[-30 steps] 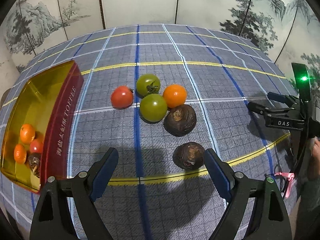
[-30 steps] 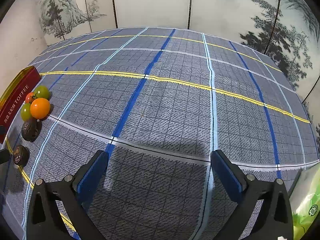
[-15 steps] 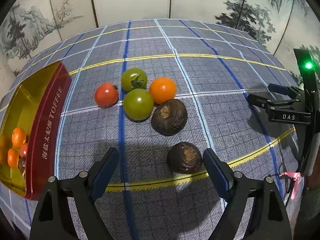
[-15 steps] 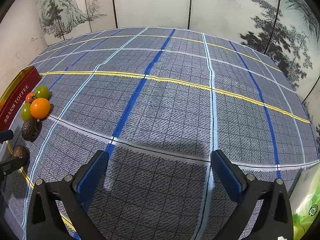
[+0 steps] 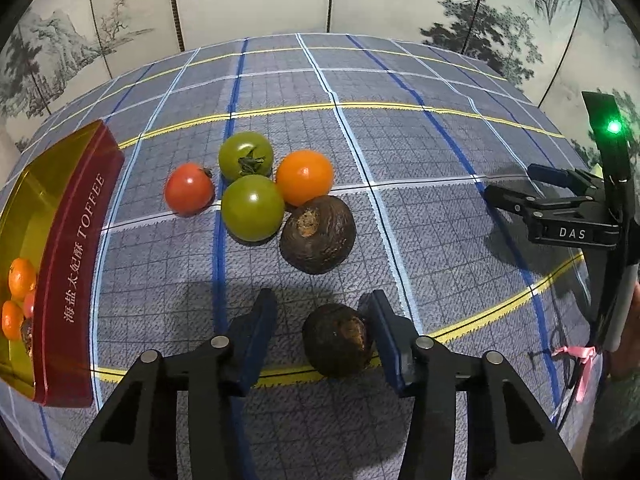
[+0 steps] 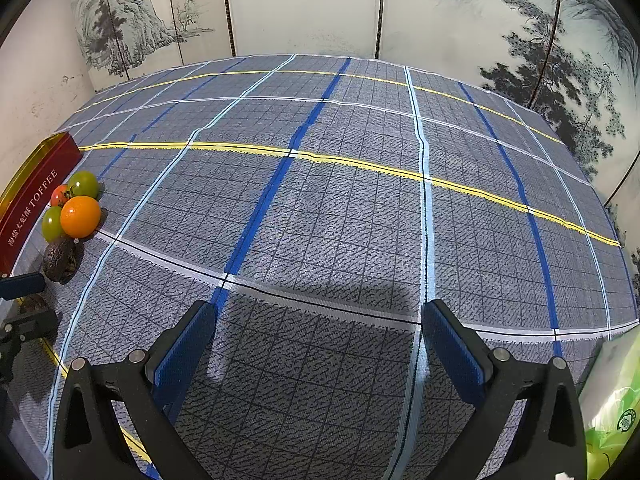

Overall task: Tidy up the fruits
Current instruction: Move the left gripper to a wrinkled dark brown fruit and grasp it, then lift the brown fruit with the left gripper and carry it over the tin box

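Note:
My left gripper is partly closed around a dark brown round fruit on the cloth; the right finger touches it, the left finger stands apart. Beyond lie a second brown fruit, two green tomatoes, an orange fruit and a red tomato. The red and gold tin at left holds several small fruits. My right gripper is open and empty over bare cloth; it also shows in the left wrist view.
The checked blue-grey tablecloth covers the table. A painted folding screen stands behind. A green bag lies at the right edge. The fruit cluster and tin are far left in the right wrist view.
My left gripper has moved forward and down over the near brown fruit and its jaws have narrowed around it. The right gripper has stayed still.

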`<action>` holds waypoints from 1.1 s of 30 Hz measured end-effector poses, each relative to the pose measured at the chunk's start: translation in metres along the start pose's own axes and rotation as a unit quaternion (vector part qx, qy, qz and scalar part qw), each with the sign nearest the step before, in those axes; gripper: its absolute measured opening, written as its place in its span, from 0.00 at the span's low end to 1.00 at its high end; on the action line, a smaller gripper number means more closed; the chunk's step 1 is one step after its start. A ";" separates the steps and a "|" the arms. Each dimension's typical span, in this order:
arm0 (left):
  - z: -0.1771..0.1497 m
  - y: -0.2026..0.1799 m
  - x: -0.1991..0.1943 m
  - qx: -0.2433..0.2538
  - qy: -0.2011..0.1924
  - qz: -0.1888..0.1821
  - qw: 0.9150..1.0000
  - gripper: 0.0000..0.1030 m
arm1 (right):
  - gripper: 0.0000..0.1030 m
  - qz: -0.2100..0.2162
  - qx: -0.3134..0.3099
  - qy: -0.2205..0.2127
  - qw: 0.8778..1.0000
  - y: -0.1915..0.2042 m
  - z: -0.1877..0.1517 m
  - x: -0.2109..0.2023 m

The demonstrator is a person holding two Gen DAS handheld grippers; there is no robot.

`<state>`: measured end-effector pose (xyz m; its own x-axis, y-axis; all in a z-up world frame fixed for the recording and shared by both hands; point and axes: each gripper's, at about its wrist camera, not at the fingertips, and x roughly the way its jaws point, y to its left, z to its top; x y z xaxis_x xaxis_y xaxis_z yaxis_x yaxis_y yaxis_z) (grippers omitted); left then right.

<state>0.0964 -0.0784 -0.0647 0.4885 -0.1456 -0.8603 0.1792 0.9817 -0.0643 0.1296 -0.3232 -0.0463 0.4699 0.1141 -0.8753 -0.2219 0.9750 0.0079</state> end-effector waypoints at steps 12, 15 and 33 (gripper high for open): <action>-0.001 0.002 -0.002 0.002 -0.003 -0.008 1.000 0.32 | 1.00 0.000 0.000 0.000 1.000 0.000 0.000 0.000; -0.003 0.004 -0.004 0.002 -0.005 -0.010 1.000 0.32 | 1.00 0.000 0.000 0.000 1.000 0.000 0.000 0.000; -0.010 0.024 -0.017 0.001 -0.024 -0.037 0.999 0.32 | 1.00 0.000 0.000 0.000 1.000 0.000 0.000 0.000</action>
<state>0.0842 -0.0514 -0.0568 0.5138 -0.2242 -0.8281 0.2189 0.9676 -0.1262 0.1295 -0.3230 -0.0461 0.4700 0.1141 -0.8753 -0.2217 0.9751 0.0081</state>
